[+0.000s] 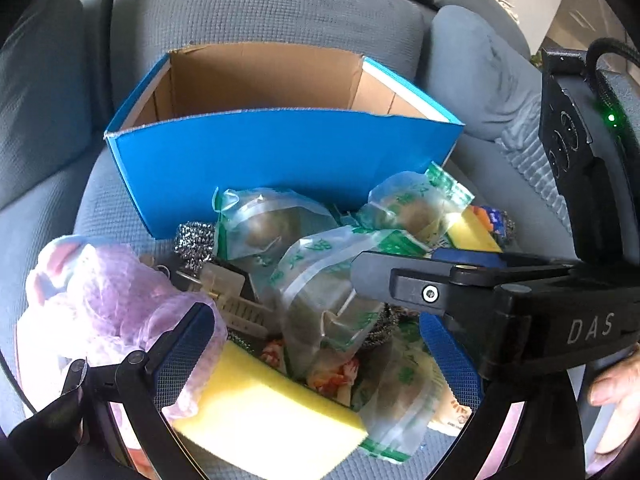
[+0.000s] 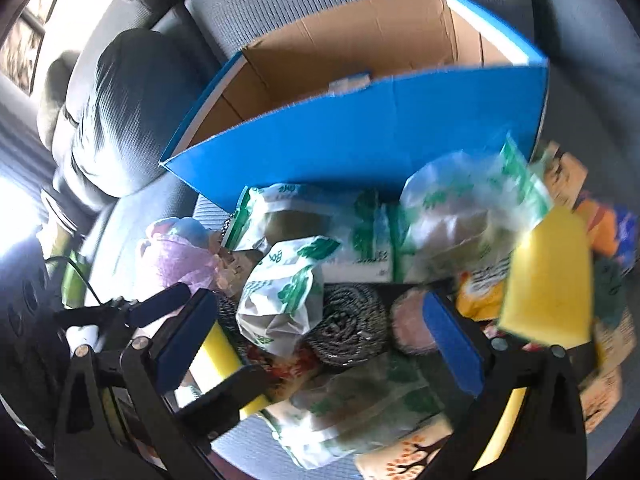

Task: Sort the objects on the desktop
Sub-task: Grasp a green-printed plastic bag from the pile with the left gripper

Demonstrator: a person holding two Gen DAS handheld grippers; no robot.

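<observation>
both grippers, left gripper [image 1: 316, 344] and right gripper [image 2: 320, 332], hover with jaws spread, empty, over the heap; the open blue cardboard box [image 1: 280, 152] lies long axis sideways, mouth up.

The blue box [image 1: 280, 160] hides its own floor; motion blur smears the yellow sponge [image 2: 548, 272] and packets at right

A grey sofa seat [image 1: 100, 208] carries a blue cardboard box [image 1: 280, 152] and a heap of packets [image 1: 320, 280].
</observation>
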